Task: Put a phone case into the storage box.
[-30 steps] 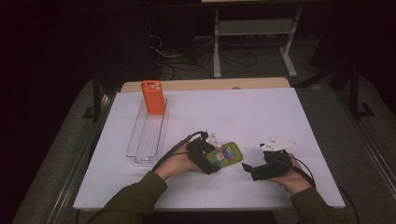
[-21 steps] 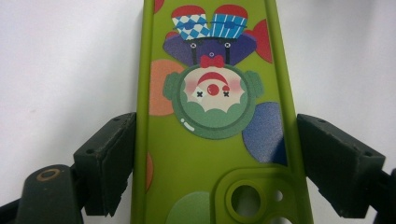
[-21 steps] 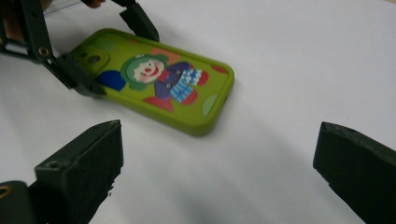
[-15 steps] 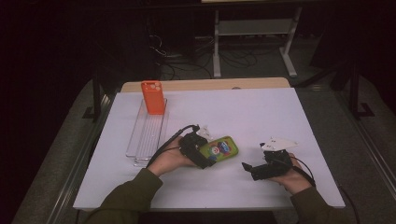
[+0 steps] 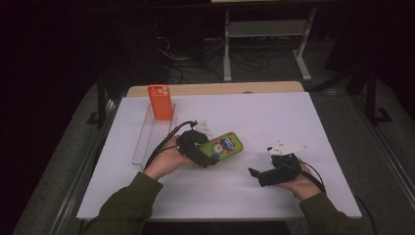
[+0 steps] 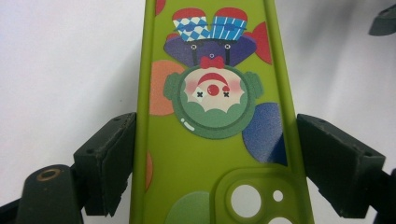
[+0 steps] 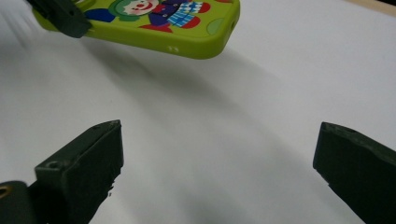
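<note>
Clearly, the left gripper's (image 5: 208, 155) two black fingers (image 6: 105, 158) are clamped on the long edges of a lime-green rubbery phone case printed with a cartoon clown (image 6: 215, 112); in the left gripper view the pads press both sides of the case, close to the end with the round camera cut-outs, and the clown's face reads upside down. In the high view this case (image 5: 224, 147) sticks out to the right of the left gripper, tilted, at the middle of the white tabletop (image 5: 274, 117). The right gripper view shows the case (image 7: 154, 21) clear of the surface, with a soft shadow on the white below it. The right gripper (image 5: 254, 174) sits near the right near part of the tabletop, well apart from the case, its fingers (image 7: 84, 168) standing wide apart with nothing but bare white surface between them. A grey three-cornered plate (image 5: 286, 147) tops that gripper, and a dark cable trails from it over the person's right hand (image 5: 298, 183). The person's left hand (image 5: 169, 159), in an olive-green sleeve (image 5: 125, 205), wraps the left gripper's body. To the far left lies a clear plastic slotted rack (image 5: 147, 142), and an orange phone case with camera holes (image 5: 161, 102) stands upright at its far end.
</note>
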`<state>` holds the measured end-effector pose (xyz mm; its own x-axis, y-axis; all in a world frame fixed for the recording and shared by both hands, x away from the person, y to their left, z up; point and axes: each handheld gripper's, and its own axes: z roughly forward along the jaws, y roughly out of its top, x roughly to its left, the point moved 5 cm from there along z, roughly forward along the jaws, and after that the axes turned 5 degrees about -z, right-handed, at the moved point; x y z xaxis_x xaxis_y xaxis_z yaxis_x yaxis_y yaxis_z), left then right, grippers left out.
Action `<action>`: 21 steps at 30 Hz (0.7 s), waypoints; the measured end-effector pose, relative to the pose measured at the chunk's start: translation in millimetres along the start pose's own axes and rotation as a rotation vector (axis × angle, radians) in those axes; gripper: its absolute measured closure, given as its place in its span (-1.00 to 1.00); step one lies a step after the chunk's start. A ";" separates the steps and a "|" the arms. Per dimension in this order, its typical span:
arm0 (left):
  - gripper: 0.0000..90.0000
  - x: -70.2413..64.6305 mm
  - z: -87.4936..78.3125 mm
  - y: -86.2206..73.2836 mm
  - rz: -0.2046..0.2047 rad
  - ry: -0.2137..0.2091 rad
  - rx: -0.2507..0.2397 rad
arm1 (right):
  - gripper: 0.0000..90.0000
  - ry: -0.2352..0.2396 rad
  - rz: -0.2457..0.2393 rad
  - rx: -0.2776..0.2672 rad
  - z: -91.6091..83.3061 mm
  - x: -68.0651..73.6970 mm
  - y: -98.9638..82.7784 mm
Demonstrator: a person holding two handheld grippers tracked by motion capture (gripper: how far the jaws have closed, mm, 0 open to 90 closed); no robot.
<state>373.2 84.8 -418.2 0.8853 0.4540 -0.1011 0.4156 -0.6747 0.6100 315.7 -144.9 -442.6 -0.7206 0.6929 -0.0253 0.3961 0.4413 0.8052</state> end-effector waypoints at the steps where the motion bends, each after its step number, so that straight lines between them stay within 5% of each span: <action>1: -0.65 -0.4 -2.0 1.0 -0.008 0.001 -0.004 | -0.98 0.000 0.001 -0.003 0.1 -0.6 1.4; 11: -0.65 4.4 -8.2 2.5 -0.014 0.009 0.002 | -0.98 0.012 0.015 -0.046 10.9 -3.9 29.2; 21: -0.65 3.8 -5.0 1.8 -0.026 0.015 0.001 | -1.00 0.048 -0.036 -0.071 27.0 -2.0 50.2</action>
<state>376.3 88.3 -413.5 0.8712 0.4796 -0.1051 0.4383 -0.6632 0.6066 352.4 -108.7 -418.2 -0.7606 0.6486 -0.0276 0.3297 0.4226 0.8442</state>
